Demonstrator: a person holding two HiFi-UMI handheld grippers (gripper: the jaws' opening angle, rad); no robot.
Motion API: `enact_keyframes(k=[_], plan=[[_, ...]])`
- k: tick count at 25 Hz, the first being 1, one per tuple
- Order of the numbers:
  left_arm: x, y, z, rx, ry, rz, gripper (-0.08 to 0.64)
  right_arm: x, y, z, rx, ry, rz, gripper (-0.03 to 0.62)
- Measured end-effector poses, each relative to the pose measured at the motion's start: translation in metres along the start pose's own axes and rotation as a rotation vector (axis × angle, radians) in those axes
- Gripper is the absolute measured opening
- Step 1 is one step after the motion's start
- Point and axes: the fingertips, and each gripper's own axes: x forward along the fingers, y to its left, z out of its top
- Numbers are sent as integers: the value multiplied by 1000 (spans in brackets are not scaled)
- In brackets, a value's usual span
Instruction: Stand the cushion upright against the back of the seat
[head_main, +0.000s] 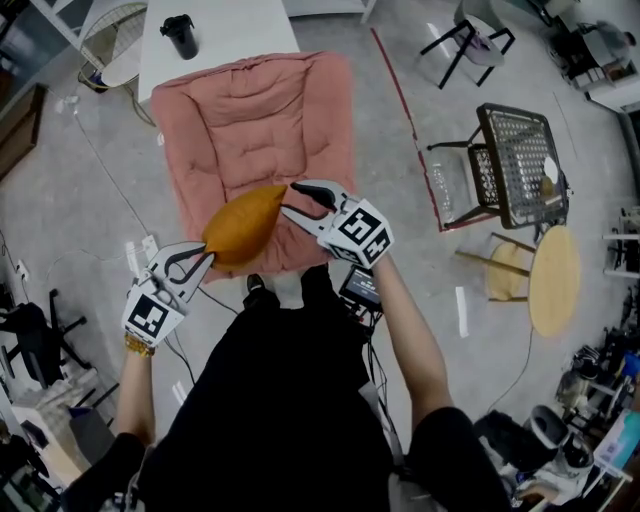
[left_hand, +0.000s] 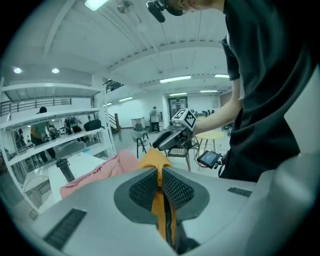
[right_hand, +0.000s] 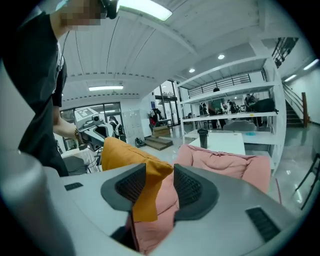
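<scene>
Down by the person's (head_main: 280, 400) waist, each gripper's cube (head_main: 150, 312) shows black-and-white square markers (head_main: 362, 232), patterns rather than letters. A small lit screen (head_main: 360, 288) hangs at the hip, its print too small to read.

The left gripper (head_main: 200, 258) is nearly closed, pinching a thin fold at one corner of the cushion (head_main: 245, 225) between its pads. The right gripper (head_main: 288, 198) stands wide; the opposite corner of the cushion lies loosely between its jaws, and the pads are not pressing on it.

The cushion is mustard orange, plump and smooth, tapering to points at the corners. It hangs between the two grippers over the front edge of the seat (head_main: 255, 120), lying rather than upright, well short of the back.

The seat is a big pink quilted pad with stitched tufts and thick rolled sides. Just behind it stands a white table (head_main: 215, 35) with a black cup (head_main: 182, 35) on it.

Off to the right, past a red line (head_main: 400, 100) on the grey floor, are a black mesh chair (head_main: 520, 165) and a round wooden table (head_main: 555, 280), both well apart from the seat.
</scene>
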Motion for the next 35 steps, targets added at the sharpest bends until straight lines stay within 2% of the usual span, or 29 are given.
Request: enact_keyframes(k=[5, 15, 17, 19, 22, 27, 35], plan=[[-6, 1, 21, 30, -16, 3, 35, -4, -7, 12, 120, -108, 94, 173], [-18, 12, 26, 32, -18, 0, 35, 2, 3, 39, 136, -178, 215, 173], [-16, 13, 24, 31, -22, 9, 35, 2, 7, 42, 122, -173, 218, 167], [-14, 14, 22, 26, -24, 17, 35, 2, 11, 44, 115, -166, 211, 110], [-14, 19, 17, 7, -21, 33, 35, 5, 17, 44, 90, -156, 192, 66], [-7, 26, 10, -11, -14, 56, 35, -1, 19, 39, 56, -124, 166, 52], [7, 50, -26, -14, 65, 86, 35, -2, 24, 24, -64, -24, 117, 43]])
